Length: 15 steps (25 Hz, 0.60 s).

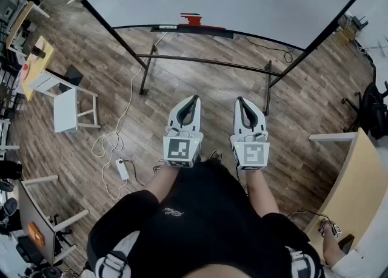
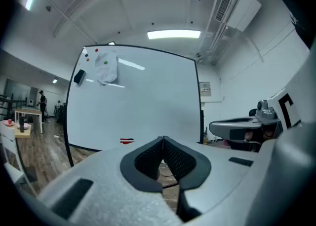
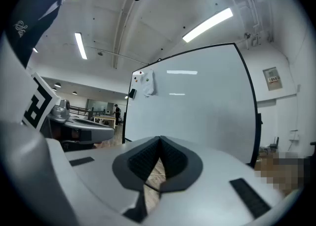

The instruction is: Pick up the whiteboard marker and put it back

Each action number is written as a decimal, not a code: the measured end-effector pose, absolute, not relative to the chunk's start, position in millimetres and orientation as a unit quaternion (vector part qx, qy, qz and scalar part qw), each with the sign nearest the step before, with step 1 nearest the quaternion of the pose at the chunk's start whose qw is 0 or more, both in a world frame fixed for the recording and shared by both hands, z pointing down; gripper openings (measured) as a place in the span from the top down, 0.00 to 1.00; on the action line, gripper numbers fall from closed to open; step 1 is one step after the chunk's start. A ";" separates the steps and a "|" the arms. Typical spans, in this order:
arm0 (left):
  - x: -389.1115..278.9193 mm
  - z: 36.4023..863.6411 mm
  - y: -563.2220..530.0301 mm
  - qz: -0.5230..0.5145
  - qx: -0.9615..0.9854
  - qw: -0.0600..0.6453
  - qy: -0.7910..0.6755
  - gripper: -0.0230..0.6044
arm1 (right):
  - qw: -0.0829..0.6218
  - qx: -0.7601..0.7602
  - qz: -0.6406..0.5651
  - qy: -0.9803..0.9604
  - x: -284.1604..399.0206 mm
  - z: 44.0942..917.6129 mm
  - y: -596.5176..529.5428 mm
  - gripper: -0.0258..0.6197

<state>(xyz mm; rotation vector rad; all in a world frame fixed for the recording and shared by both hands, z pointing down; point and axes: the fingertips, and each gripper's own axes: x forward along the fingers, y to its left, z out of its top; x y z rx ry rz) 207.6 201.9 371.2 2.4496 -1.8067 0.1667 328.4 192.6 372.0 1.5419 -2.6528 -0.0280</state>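
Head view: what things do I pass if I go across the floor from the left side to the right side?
white stool → white power strip → left gripper → right gripper → light wooden table

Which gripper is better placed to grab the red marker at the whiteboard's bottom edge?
Left. The red marker lies nearly straight ahead of the left gripper; the right gripper is offset sideways. Both are shut and empty.
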 end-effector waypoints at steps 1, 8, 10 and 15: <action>205.6 375.3 201.0 0.053 0.802 0.045 -0.594 0.95 | 0.038 0.501 -0.011 -0.865 326.8 373.6 190.3 0.96; 183.2 388.1 181.4 0.052 0.796 0.041 -0.602 0.95 | 0.046 0.485 -0.011 -0.873 300.3 380.2 169.2 0.96; 171.1 389.8 171.1 0.051 0.794 0.039 -0.604 0.95 | 0.043 0.477 -0.018 -0.878 285.7 379.7 160.5 0.96; 138.3 402.7 141.3 0.052 0.793 0.053 -0.605 0.95 | 0.069 0.470 -0.024 -0.880 249.9 385.2 130.2 0.96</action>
